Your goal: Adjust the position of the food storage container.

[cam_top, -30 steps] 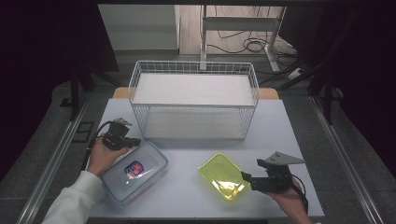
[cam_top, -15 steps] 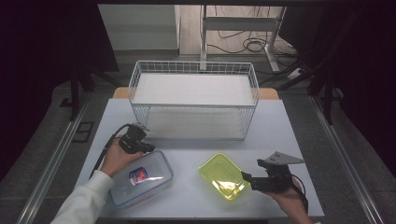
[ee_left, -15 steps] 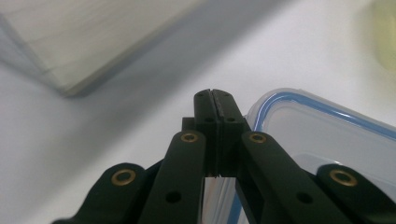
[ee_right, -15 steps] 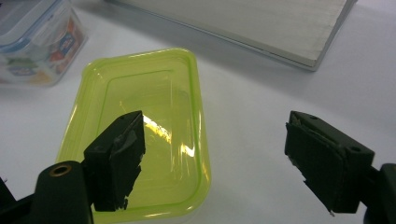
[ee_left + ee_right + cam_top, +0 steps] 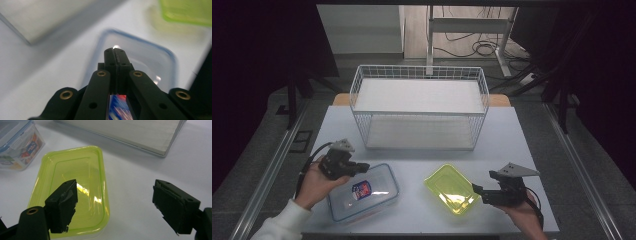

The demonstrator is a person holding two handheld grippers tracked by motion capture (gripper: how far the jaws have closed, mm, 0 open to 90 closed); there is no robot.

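Observation:
A clear box with a blue-rimmed lid (image 5: 364,192) lies at the table's near left. My left gripper (image 5: 361,167) hovers over the box's far left corner. In the left gripper view its jaws are pressed together, nothing between them, above the lid (image 5: 150,62). A yellow-green tub (image 5: 452,187) sits at the near right. My right gripper (image 5: 477,192) rests just right of it, pointing at it. In the right gripper view this gripper (image 5: 116,195) is open, one finger (image 5: 62,200) over the tub (image 5: 75,177) and the other over bare table.
A white wire basket (image 5: 419,107) with a board floor stands across the back of the grey table (image 5: 412,160). Its board edge (image 5: 140,132) lies beyond the tub in the right gripper view. Dark floor and metal rails flank the table.
The left hand swung right over the clear box, then drew back left and toward the near edge, jaws still together. The right gripper and both containers stayed put.

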